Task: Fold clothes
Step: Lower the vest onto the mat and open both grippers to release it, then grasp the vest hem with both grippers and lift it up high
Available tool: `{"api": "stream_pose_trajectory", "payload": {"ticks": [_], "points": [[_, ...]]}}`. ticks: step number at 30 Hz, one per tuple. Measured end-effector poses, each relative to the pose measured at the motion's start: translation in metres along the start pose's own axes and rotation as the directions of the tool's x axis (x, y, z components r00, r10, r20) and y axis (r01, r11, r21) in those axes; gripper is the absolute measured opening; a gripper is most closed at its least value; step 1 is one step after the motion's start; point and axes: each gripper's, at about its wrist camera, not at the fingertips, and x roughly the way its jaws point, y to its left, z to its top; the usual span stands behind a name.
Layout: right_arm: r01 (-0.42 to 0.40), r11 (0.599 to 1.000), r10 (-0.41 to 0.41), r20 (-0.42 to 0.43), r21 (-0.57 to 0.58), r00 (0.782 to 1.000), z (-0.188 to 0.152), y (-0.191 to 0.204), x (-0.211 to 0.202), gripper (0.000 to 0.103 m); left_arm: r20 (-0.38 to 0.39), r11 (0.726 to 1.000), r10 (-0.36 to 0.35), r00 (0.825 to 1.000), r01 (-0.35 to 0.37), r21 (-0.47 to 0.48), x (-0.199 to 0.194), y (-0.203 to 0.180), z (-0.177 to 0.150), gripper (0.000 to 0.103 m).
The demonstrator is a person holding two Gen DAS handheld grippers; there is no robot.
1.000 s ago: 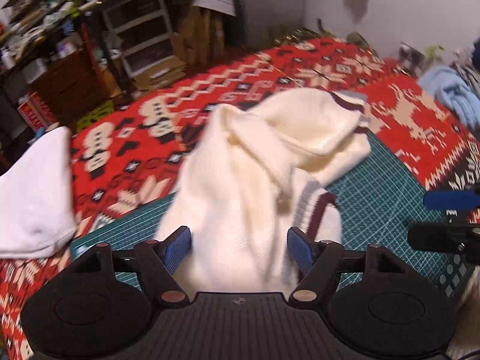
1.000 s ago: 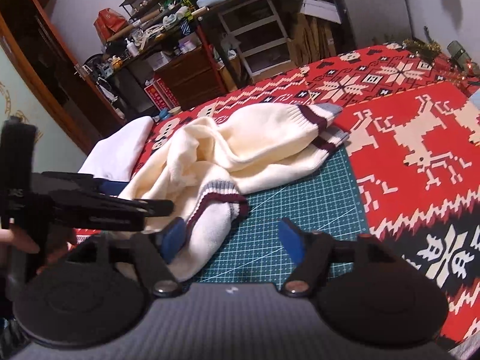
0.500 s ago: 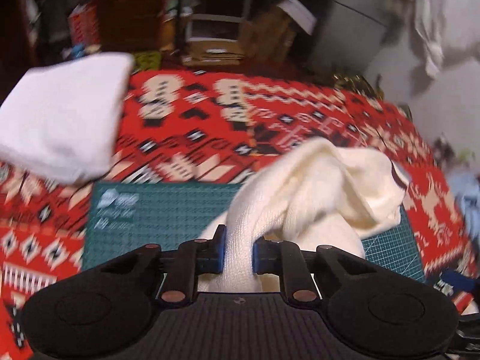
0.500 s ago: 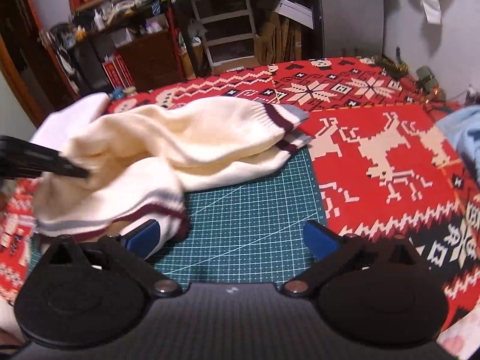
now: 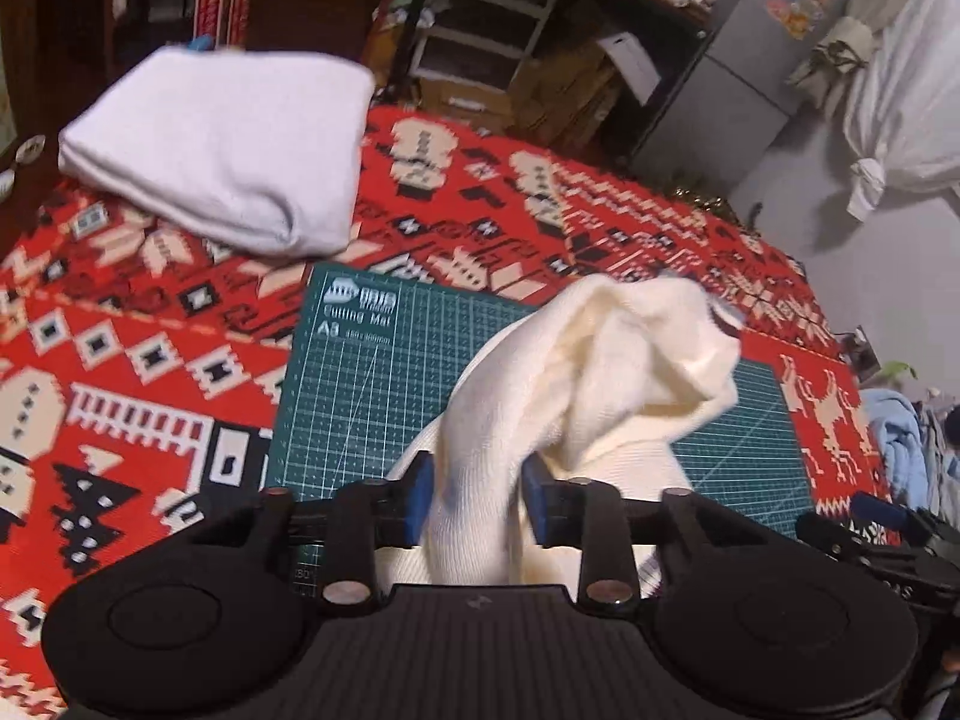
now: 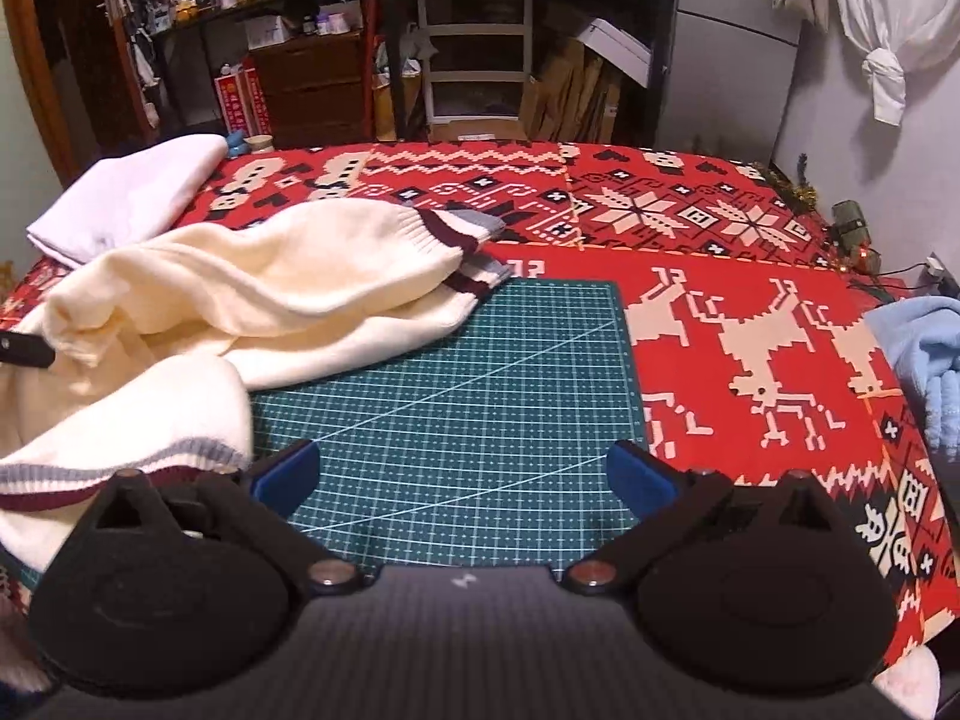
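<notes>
Left wrist view: the left hand-held gripper [image 5: 477, 495] is clenched on a raised fold of the cream sweater [image 5: 594, 372], over the green cutting mat [image 5: 360, 384]. Bare mat lies at 10 o'clock. The right hand-held gripper [image 6: 459, 474] is spread wide, empty, sweater hem at 9 o'clock.

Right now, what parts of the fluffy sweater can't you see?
- Left wrist view: the cream sweater's lower part is hidden behind the left claw pinching it.
- Right wrist view: its left side is cut off by the frame edge, and its striped hem slips behind the open right claw.
</notes>
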Motion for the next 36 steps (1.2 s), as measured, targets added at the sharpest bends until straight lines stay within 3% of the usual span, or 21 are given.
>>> {"api": "stream_pose_trajectory", "payload": {"ticks": [5,7,11,16,20,22,27,30,31,32,33,34,36], "points": [[-0.038,0.997,0.041,-0.038,0.073,0.998,-0.003,-0.012,0.004,0.103,0.047,0.989,-0.051,0.998,0.044,0.142,-0.03,-0.031,0.004,0.04],[-0.045,0.995,0.049,-0.046,0.09,0.998,-0.004,-0.015,0.004,0.103,0.049,0.973,-0.086,0.995,0.073,0.219,-0.036,-0.05,0.005,0.046],[-0.04,0.994,0.045,-0.038,0.104,0.998,-0.007,-0.021,-0.002,0.103,-0.018,0.921,-0.119,0.993,0.117,0.371,-0.016,-0.092,0.001,0.049],[-0.036,0.992,0.04,-0.034,0.121,0.999,-0.012,-0.026,-0.006,0.103,-0.135,0.886,-0.07,0.988,0.124,0.447,0.044,-0.119,-0.004,0.052],[-0.034,0.991,0.039,-0.035,0.127,0.999,-0.016,-0.027,-0.008,0.103,-0.135,0.859,0.049,0.99,0.027,0.512,0.087,-0.124,-0.008,0.058],[-0.034,0.991,0.039,-0.035,0.13,0.999,-0.018,-0.027,-0.009,0.103,-0.134,0.835,0.074,0.988,0.012,0.549,0.098,-0.127,-0.011,0.065],[-0.032,0.99,0.038,-0.035,0.138,0.999,-0.022,-0.028,-0.011,0.103,-0.134,0.774,0.159,0.978,-0.039,0.632,0.116,-0.134,-0.023,0.066],[-0.032,0.991,0.037,-0.036,0.132,0.999,-0.022,-0.027,-0.01,0.103,-0.148,0.777,0.158,0.976,-0.03,0.629,0.113,-0.135,-0.024,0.056],[-0.032,0.991,0.037,-0.036,0.13,0.999,-0.021,-0.026,-0.01,0.103,-0.147,0.78,0.157,0.977,-0.032,0.626,0.111,-0.135,-0.024,0.044],[-0.033,0.991,0.038,-0.036,0.127,0.999,-0.021,-0.025,-0.01,0.103,-0.146,0.782,0.157,0.977,-0.033,0.622,0.109,-0.134,-0.025,0.022],[-0.034,0.992,0.038,-0.036,0.125,0.999,-0.021,-0.025,-0.01,0.103,-0.145,0.785,0.157,0.977,-0.034,0.618,0.107,-0.133,-0.025,0.016],[-0.034,0.992,0.039,-0.036,0.122,0.999,-0.02,-0.024,-0.009,0.103,-0.144,0.788,0.156,0.977,-0.035,0.614,0.105,-0.132,-0.026,0.015],[-0.042,0.993,0.046,-0.033,0.112,0.998,-0.02,-0.022,-0.009,0.103,-0.124,0.824,0.117,0.985,-0.027,0.566,0.092,-0.127,-0.019,0.013]]}}
